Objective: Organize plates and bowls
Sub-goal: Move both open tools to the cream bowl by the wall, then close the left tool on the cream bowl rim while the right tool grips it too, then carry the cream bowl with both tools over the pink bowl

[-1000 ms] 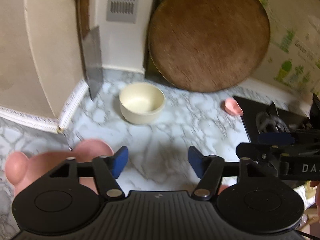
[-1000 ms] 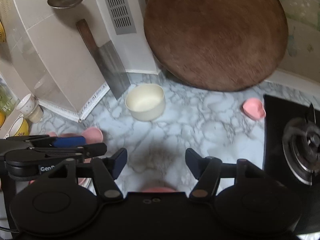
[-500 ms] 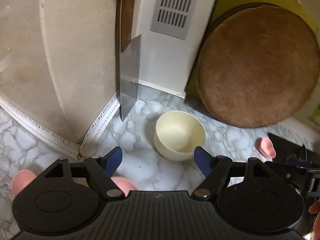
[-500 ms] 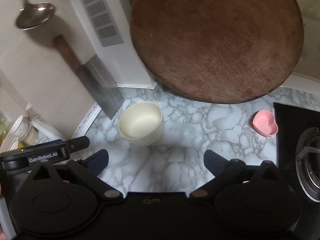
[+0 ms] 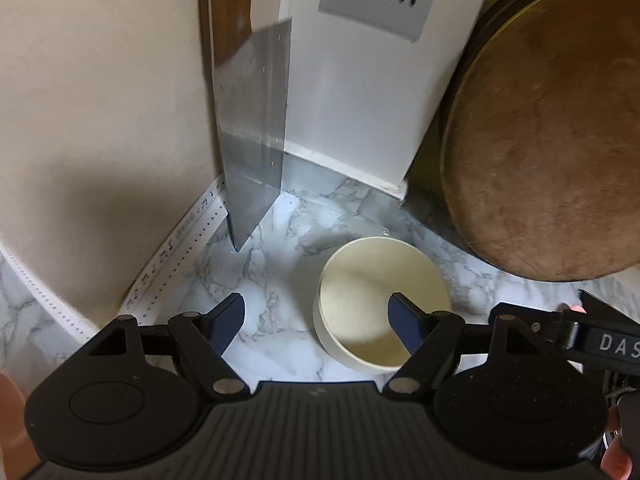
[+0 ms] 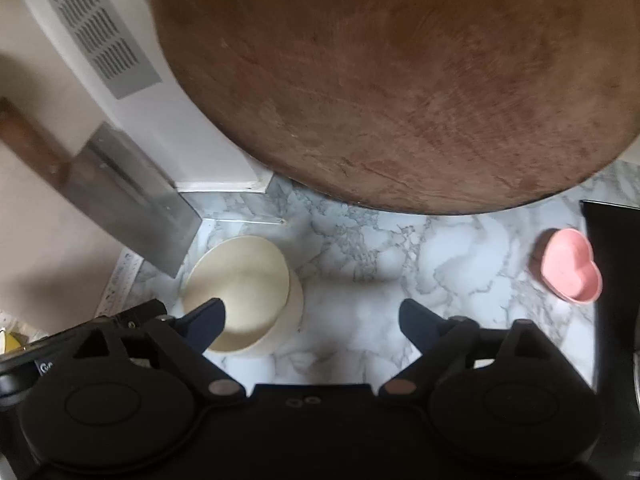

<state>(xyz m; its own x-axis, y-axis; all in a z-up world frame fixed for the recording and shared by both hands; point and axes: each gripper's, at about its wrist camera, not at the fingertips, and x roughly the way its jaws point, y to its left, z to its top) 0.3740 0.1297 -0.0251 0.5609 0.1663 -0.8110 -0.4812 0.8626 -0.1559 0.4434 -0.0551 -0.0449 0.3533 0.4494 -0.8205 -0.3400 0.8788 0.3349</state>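
In the left wrist view, the left hand-held gripper (image 5: pixel 316 318) stands with its jaws apart and nothing between the pads. Its opening widened over the last second and then held. The cream bowl (image 5: pixel 382 304) sits upright on the marble bench (image 5: pixel 272 280); its right finger (image 5: pixel 404 322) now overlaps the bowl's inside, whereas a second ago the bowl lay well ahead, beyond the fingertips. The cleaver (image 5: pixel 252 132) leaning in the corner ahead and to the left looms much larger than before, and the round wooden board (image 5: pixel 552 132) fills the right side. The pink dishes seen beside the left finger earlier are out of frame.

In the right wrist view, the right hand-held gripper (image 6: pixel 312 320) also has its jaws spread, empty; they have just narrowed slightly after opening wide. The cream bowl (image 6: pixel 240 292) now lies at the left finger (image 6: pixel 208 322), which crosses its rim in the picture; earlier it lay ahead between the fingers. The pink heart-shaped dish (image 6: pixel 570 272) sits to the right, just beside the black stove edge (image 6: pixel 612 240).
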